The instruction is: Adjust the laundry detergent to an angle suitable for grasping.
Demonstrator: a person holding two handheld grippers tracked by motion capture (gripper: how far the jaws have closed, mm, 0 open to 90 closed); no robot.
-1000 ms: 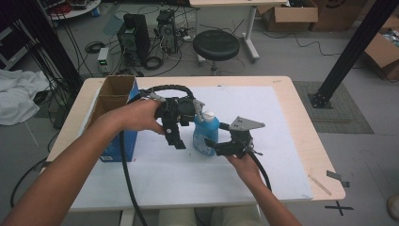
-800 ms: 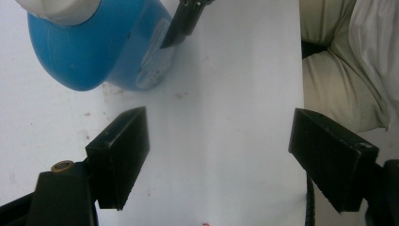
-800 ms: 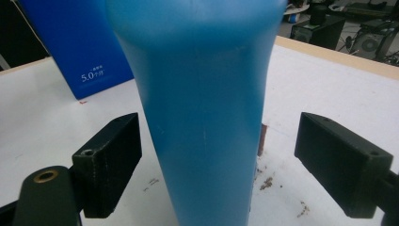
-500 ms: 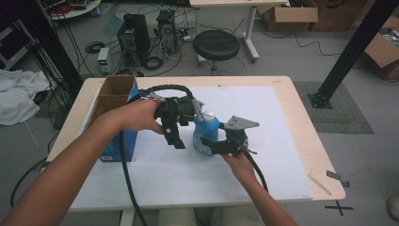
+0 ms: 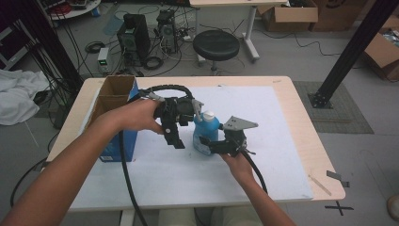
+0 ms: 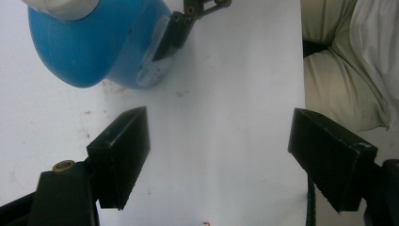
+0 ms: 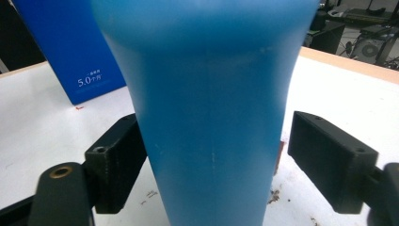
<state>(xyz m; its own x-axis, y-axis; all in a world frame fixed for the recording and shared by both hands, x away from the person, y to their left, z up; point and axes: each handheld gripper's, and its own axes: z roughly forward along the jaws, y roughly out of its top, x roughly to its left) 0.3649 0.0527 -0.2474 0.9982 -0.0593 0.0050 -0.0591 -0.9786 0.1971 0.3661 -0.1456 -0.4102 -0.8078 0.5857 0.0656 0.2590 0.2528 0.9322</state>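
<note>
Bottle: one blue bottle (image 5: 205, 134) with white cap, upright near the middle of the white sheet (image 5: 282, 141) on the desk (image 5: 306, 108).
Right gripper (image 5: 207, 143): jaws around the bottle's lower body, just been closing; left pad touching, right pad a sliver off.
Left gripper (image 5: 176, 136): jaws wide, empty, pointing down just left of the bottle.
Box: one blue carton (image 5: 115, 117), open top, at the desk's left edge; print reads "5.0".
Free room: bare sheet right of and nearer than the bottle.

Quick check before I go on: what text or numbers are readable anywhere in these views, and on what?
"5.0" followed by small characters too blurred to read: white print on the blue box, right gripper view.
Label on the blue bottle, left gripper view: print too small and blurred to read.
Nothing else legible.
</note>
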